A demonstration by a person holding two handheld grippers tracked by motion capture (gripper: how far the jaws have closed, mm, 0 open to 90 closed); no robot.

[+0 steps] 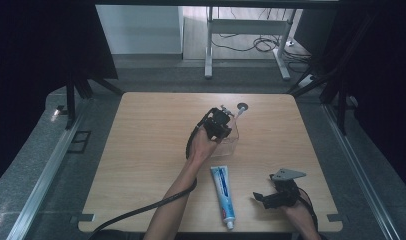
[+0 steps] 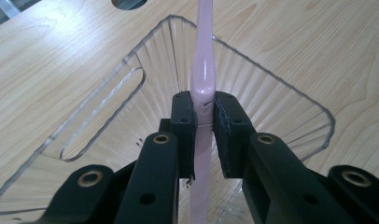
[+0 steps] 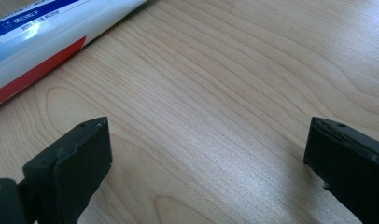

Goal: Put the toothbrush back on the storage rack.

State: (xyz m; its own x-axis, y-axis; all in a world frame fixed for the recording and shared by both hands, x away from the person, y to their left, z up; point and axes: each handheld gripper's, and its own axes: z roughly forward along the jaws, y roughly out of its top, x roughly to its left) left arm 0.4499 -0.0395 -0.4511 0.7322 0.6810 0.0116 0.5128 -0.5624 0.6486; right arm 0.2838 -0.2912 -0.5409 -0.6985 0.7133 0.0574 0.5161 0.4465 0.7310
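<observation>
Left gripper view gives me my left gripper (image 2: 204, 116) pinching a pink toothbrush handle (image 2: 202, 74) between its pads, directly above a clear plastic holder (image 2: 290, 98) on the tabletop (image 2: 47, 60). My right gripper (image 3: 206, 154) hangs spread wide with nothing between its jaws, low over bare wood, a toothpaste tube (image 3: 43, 32) ahead to its left.

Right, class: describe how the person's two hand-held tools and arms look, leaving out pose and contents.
Both tools are black. The left tool trails a thick black cable and has ridged black pads on bolted links. The right tool carries a grey three-cornered plate; its pads look worn at the edges. Both forearms are bare, without sleeves.
</observation>
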